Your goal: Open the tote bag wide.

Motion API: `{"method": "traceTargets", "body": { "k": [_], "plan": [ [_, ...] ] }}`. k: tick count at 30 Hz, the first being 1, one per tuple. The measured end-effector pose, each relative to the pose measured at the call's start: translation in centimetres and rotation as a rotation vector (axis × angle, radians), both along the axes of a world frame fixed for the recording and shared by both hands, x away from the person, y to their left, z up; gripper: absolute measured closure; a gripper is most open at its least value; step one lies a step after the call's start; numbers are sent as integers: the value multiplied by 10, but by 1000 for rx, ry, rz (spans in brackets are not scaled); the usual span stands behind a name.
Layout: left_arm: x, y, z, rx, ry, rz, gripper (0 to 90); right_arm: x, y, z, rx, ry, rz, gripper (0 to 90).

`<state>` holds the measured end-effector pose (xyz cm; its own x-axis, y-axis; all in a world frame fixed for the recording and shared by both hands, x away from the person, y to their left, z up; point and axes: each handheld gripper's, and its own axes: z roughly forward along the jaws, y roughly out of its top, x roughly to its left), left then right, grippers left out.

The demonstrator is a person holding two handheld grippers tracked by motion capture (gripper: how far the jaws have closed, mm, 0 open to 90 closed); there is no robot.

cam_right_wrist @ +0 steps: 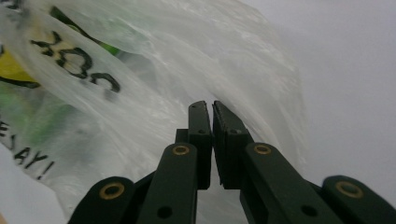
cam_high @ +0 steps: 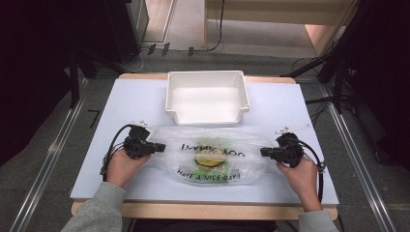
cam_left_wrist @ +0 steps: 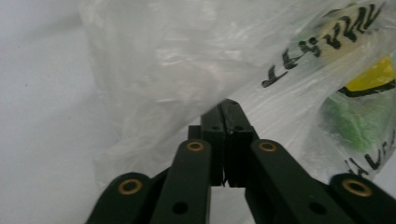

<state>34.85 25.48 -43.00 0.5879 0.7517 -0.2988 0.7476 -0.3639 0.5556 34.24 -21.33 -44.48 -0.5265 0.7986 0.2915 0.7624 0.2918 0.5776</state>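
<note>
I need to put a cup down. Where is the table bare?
Bare table lies left and right of the white bin, and along the near edge below the plastic bag. The middle is crowded: the bag spans between the left gripper and right gripper.

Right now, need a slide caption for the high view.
Two shut grippers, left and right, flank a printed translucent plastic bag before a white bin.

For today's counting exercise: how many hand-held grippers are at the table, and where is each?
2. The left hand-held gripper sits at the left edge of the plastic bag; the right hand-held gripper sits at the bag's right edge. Both point inward, jaws shut.
</note>
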Motion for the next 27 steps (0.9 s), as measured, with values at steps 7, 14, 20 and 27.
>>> {"method": "traceTargets", "body": {
  "k": [7,14,20,27],
  "plan": [
    [-3,-2,11,-36,-21,-54,710,-5,4,15,72,-59,19,646],
    [-7,-12,20,-60,-65,-103,558,-5,7,21,94,-83,20,503],
    [-7,-25,20,-82,-43,-106,522,-5,16,23,92,-83,36,474],
    [-6,-36,25,-92,-32,-115,652,-6,30,29,89,-101,75,568]
  ]
}}
